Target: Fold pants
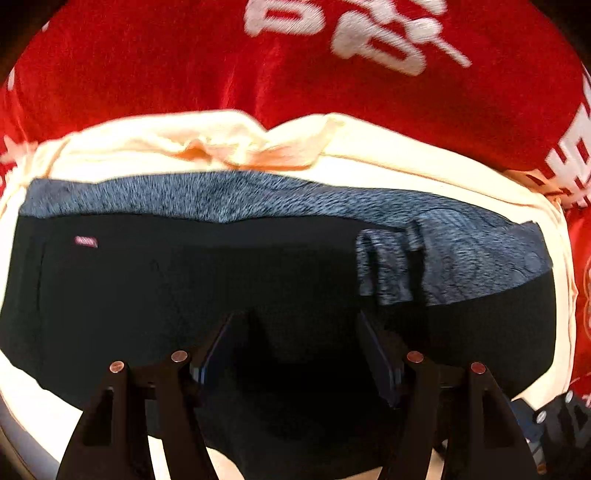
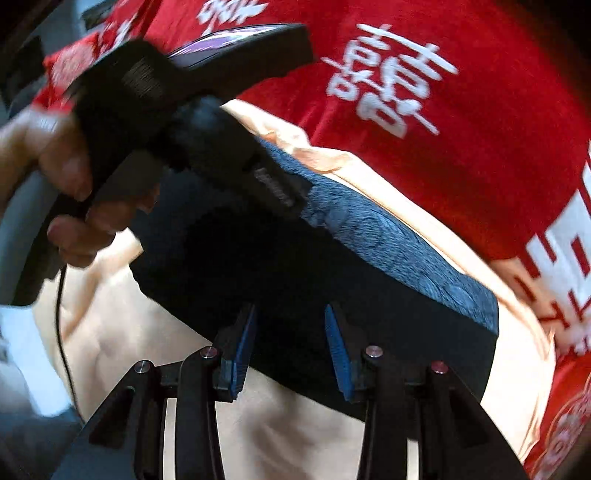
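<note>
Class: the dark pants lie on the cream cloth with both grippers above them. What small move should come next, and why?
Probably lower the right gripper onto the near edge of the dark pants and close. Its jaws stand open and empty just above that edge, and the left gripper, also open, holds nothing, so the pants lie unheld on the cream cloth.

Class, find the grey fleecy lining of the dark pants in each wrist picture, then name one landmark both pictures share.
Left wrist view: the grey lining runs as a band across the middle, along the top edge of the dark pants.
Right wrist view: the grey lining slants from centre down to the right, along the pants' upper right edge.
Shared landmark: the red cloth with white characters behind the pants.
</note>
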Available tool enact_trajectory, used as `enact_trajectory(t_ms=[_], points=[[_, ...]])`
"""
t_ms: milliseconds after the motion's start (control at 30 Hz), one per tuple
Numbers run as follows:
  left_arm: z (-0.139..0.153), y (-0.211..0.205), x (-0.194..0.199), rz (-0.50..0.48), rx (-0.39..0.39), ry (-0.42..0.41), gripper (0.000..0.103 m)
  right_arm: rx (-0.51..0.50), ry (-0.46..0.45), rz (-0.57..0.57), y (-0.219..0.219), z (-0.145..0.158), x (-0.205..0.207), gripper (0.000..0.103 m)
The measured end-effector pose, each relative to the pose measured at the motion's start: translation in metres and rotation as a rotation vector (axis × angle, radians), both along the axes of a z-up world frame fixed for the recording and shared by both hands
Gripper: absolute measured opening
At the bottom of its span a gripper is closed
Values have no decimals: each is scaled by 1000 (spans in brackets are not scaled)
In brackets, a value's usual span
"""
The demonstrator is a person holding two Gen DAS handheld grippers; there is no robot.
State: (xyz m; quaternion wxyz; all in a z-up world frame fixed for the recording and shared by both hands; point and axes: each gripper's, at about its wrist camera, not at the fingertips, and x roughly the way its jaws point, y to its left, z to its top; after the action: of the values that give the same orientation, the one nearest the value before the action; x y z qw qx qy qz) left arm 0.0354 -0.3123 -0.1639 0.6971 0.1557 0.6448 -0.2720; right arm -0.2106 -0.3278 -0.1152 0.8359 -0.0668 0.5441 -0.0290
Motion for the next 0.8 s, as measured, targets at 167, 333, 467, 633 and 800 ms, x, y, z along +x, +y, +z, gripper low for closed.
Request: enact_trajectory(t_ms=[167,333,467,633,800], points=[[-9,7,6,36,-17,41,67,55,41,-16,-4,-4,7,15],[-4,18,12,22,-14,33,67,133,66,-30,-7,3,6,12],[2,31,19,28,-9,24,67,124,86,-28,-2,-4,3,13],[11,41,19,23,22,8,67,132,91,-40,-7,-3,12,16],[20,48,17,20,54,-9,67,200,72,-114,-33,19,18,27]])
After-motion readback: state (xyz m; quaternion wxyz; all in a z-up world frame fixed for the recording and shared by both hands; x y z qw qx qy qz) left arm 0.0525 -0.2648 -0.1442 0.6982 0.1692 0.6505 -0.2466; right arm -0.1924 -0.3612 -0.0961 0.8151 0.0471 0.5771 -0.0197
